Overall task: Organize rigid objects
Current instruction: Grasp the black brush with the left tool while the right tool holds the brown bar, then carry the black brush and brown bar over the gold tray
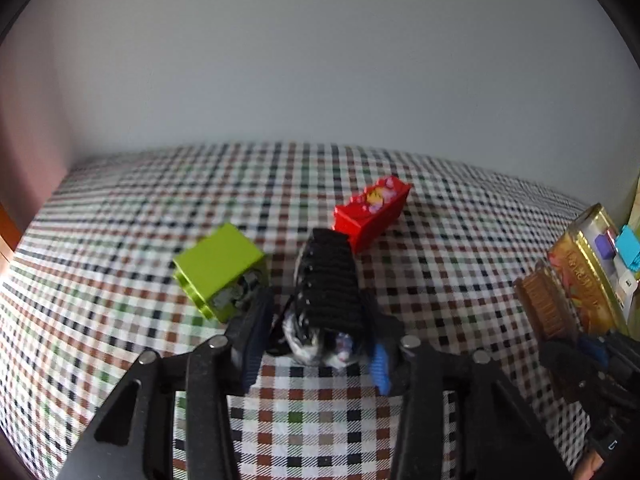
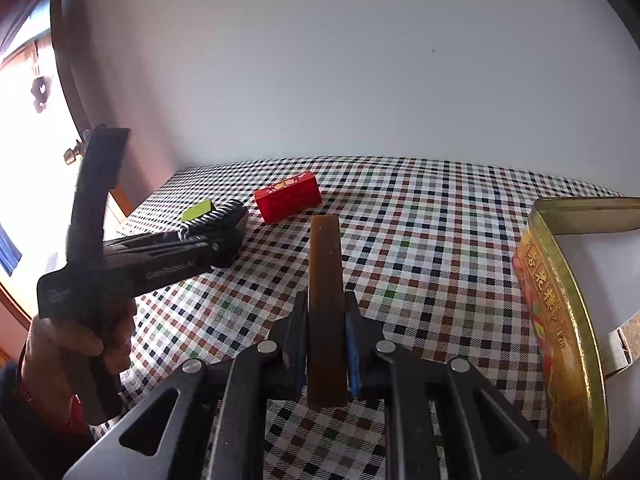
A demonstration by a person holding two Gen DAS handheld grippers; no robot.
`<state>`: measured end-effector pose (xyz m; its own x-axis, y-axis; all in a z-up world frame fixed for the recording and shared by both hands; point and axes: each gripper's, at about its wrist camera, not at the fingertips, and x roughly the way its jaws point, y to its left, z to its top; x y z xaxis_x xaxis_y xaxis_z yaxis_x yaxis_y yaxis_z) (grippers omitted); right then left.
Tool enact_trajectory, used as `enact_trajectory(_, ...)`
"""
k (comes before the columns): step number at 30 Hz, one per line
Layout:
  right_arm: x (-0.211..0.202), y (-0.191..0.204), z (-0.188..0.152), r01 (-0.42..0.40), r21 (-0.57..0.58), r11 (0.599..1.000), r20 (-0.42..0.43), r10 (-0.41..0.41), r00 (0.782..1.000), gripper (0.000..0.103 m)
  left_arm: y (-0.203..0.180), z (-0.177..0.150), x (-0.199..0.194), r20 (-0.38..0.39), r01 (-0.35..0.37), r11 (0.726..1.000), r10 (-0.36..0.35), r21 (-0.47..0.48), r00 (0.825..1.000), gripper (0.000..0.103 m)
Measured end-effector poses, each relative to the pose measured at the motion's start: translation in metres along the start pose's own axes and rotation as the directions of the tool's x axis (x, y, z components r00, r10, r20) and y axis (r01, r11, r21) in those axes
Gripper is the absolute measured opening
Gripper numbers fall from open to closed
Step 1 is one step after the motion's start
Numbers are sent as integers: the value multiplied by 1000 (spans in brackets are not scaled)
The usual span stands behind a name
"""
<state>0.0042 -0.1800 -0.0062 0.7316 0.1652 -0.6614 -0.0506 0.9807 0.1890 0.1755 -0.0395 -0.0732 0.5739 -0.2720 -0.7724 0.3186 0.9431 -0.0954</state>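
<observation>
My left gripper (image 1: 316, 300) is shut on a black ribbed object (image 1: 328, 276) that rests on the checked tablecloth (image 1: 120, 240), a finger on each side of its near end. A lime green box (image 1: 220, 268) lies just left of it, and a red box (image 1: 372, 212) with a floral top sits just beyond it. In the right wrist view my right gripper (image 2: 326, 300) is shut on a brown wooden comb (image 2: 326, 280), seen edge-on and pointing away above the cloth. The same comb (image 1: 544, 308) shows at the right edge of the left wrist view.
An open gold tin (image 2: 560, 320) stands at the right, with purple and cyan items (image 1: 624, 246) inside it. A hand (image 2: 72, 344) holds the left gripper (image 2: 228, 240) at the left. A plain wall rises behind the table's far edge. A window is at far left.
</observation>
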Motion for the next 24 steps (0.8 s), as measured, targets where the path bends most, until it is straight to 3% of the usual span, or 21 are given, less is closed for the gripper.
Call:
enact_trajectory(2,0,-1,0,0,0,1000,-1,0,1000,18,-1,0,1,-2,-10,1000,10,3,1000,34)
enact_trajectory(4,1,-2,0,0,10,1000,6,0,1000,18,-1,-1,-2,20,-14,1000,13,5,1000,24)
enact_trajectory(10,-9,-2,2,14,0,1000,75,-14,997,18,-3,-9,-38,166,-92,996,94,-21,982,24)
enact_trajectory(16,-27,3,3,52,-20,998,174,-47,984,18,-18,-18,-58,248,-133,989,144,-60,958,24)
enact_trajectory(24,-39,-6,4,71,18,997,217,-73,974,18,-57,-35,-71,262,-109,992,122,-63,957,24)
